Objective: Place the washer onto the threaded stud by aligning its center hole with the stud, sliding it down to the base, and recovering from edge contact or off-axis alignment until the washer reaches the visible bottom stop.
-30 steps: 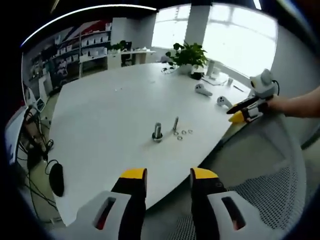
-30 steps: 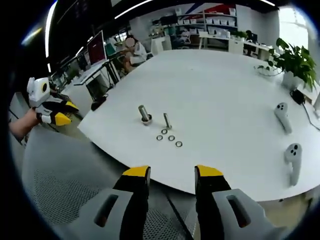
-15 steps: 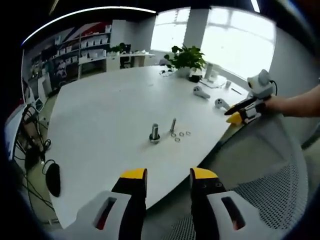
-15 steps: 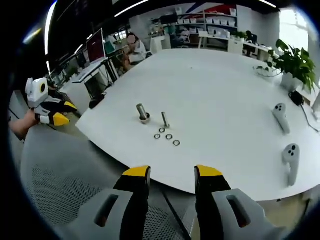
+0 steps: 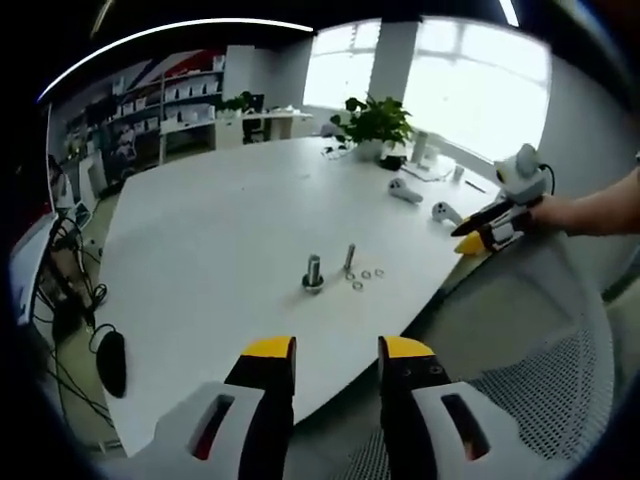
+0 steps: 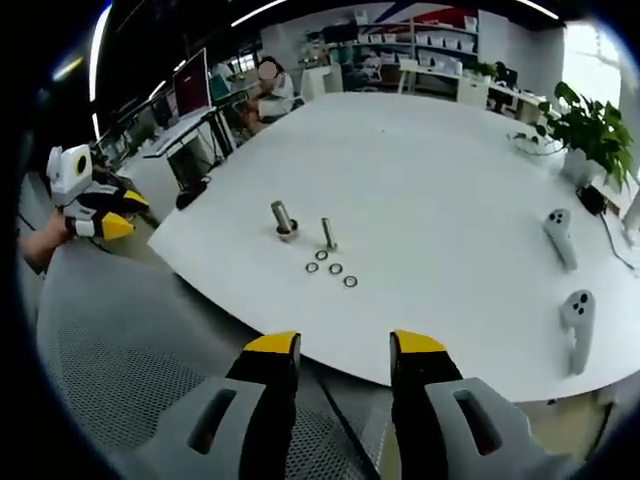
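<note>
A thin threaded stud (image 5: pixel 350 259) (image 6: pixel 327 233) stands upright on the white table (image 5: pixel 220 220) (image 6: pixel 440 180), near its front edge. A thicker bolt (image 5: pixel 313 273) (image 6: pixel 283 220) stands beside it. Several small washers (image 5: pixel 366 275) (image 6: pixel 336 268) lie flat in front of the stud. My left gripper (image 5: pixel 337 350) is open and empty, held off the table's edge. My right gripper (image 6: pixel 345 345) is likewise open and empty, short of the table. In the left gripper view the right gripper (image 5: pixel 480 232) hovers at the table's right edge; the right gripper view has the left gripper (image 6: pixel 95 215) at far left.
Two white hand controllers (image 6: pixel 556 235) (image 6: pixel 575 325) (image 5: pixel 405 190) lie on the table beyond the washers. A potted plant (image 5: pixel 372 120) (image 6: pixel 590 125) stands at the far edge. A grey mesh chair (image 6: pixel 130 370) (image 5: pixel 530 380) sits below the grippers. A black mouse (image 5: pixel 112 363) lies at the left.
Both views have drifted slightly with the hands. The stud, bolt and washers have not moved, and both grippers stay open and off the table.
</note>
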A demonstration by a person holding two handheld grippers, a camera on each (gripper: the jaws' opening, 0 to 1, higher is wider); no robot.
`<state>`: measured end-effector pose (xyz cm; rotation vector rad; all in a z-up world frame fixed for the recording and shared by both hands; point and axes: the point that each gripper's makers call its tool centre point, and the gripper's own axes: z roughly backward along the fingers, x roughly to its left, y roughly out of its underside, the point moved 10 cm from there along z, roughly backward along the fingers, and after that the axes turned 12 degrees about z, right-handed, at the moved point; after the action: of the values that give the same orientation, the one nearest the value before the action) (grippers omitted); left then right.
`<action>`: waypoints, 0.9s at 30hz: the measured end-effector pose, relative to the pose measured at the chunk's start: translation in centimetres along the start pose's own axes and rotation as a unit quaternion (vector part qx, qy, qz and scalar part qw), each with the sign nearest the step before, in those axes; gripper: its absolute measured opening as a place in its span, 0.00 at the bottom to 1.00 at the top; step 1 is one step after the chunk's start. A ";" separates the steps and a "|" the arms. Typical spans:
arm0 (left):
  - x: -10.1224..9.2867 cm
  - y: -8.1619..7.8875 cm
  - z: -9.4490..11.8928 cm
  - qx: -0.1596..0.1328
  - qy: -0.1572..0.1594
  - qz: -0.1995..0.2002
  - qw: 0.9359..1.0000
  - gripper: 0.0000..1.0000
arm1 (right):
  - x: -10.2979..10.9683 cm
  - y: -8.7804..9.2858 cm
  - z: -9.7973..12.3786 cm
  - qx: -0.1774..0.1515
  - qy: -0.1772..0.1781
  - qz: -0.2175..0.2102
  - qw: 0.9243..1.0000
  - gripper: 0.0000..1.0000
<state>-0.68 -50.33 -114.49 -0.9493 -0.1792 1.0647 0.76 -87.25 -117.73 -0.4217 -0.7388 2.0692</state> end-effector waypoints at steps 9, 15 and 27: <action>0.1 0.3 -0.1 -0.001 -0.004 0.015 1.000 0.30 | 0.0 -0.1 0.0 0.001 -0.001 0.005 1.000 0.39; 0.2 0.6 0.0 -0.001 -0.003 0.012 1.000 0.28 | 0.0 0.0 -0.1 0.001 0.000 0.006 1.000 0.40; 0.0 0.6 -0.2 0.000 0.006 0.019 1.000 0.34 | -0.1 -0.4 0.1 -0.002 0.011 0.015 1.000 0.41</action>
<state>-1.01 -50.32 -115.06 -0.9624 -0.1536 1.0933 1.00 -87.22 -117.42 -0.4591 -0.7271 2.0895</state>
